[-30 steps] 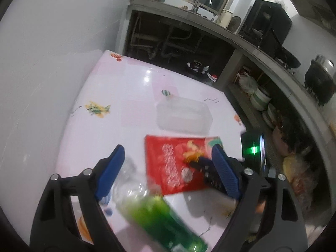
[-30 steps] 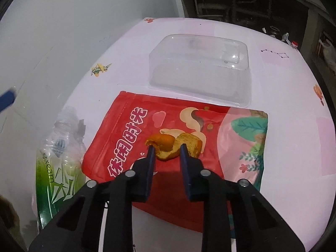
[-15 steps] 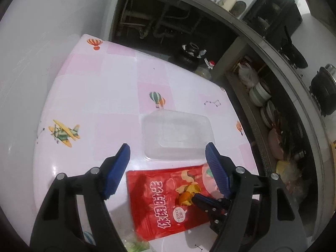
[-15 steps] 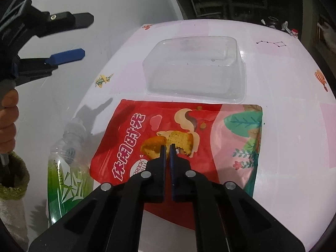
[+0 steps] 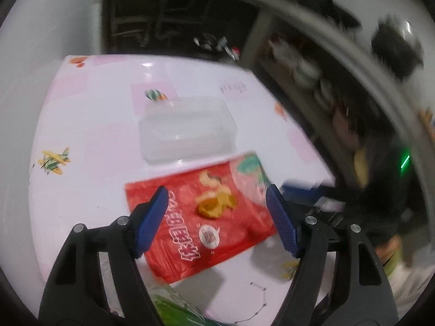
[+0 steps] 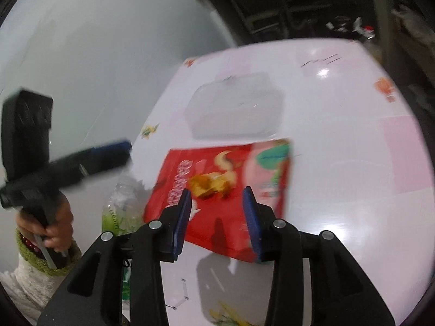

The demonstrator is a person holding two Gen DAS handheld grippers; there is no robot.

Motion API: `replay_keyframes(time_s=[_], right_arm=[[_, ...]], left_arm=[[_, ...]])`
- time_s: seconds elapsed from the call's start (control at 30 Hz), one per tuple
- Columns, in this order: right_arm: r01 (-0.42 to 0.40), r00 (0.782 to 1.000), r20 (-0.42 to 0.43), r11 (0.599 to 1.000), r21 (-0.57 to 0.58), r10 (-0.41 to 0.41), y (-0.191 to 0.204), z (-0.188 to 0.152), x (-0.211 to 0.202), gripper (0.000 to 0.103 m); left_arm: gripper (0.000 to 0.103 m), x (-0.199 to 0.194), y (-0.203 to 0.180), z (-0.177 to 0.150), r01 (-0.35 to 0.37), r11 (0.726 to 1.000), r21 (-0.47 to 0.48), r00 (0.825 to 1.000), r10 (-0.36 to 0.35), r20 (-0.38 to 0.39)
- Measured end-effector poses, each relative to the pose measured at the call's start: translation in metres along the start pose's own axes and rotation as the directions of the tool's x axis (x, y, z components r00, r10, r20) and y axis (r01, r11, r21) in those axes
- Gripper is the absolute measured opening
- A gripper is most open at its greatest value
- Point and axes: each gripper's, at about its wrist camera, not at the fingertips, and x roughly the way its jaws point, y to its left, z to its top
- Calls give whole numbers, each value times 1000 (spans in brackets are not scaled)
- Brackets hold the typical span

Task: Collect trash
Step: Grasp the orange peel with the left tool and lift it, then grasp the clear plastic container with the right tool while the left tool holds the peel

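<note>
Change: my right gripper, clamped shut above the orange peel half a second earlier, had just been opening and held nothing
Left gripper: I had brought it over the red snack bag; jaws wide, nothing gripped
Peel: lay loose on the bag, between both sets of pads, touching neither
Bag: flat on the table, long axis running left to right, just in front of the clear plastic box
Bottle: green-labelled, left of the bag

The right gripper has just opened, leaving the peel on the bag.
</note>
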Motion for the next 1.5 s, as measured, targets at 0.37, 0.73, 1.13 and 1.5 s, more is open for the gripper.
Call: replay_keyframes(time_s=[0.37, 0.73, 1.13, 1.5], right_arm=[[104, 994, 5, 956, -273, -107, 3, 52, -26, 70], [14, 994, -90, 904, -427, -58, 10, 104, 16, 82], [7, 966, -172, 686, -728, -193, 42, 136, 88, 95], [-92, 892, -297, 507, -857, -340, 77, 139, 172, 96]], left_arm=[[70, 83, -30, -11, -89, 964, 251, 959, 151, -240], [23, 93, -15, -15, -104, 969, 224, 948, 165, -273], [10, 52, 10, -19, -74, 993, 89, 975, 91, -203], [9, 11, 24, -35, -91, 996, 5, 986, 91, -140]])
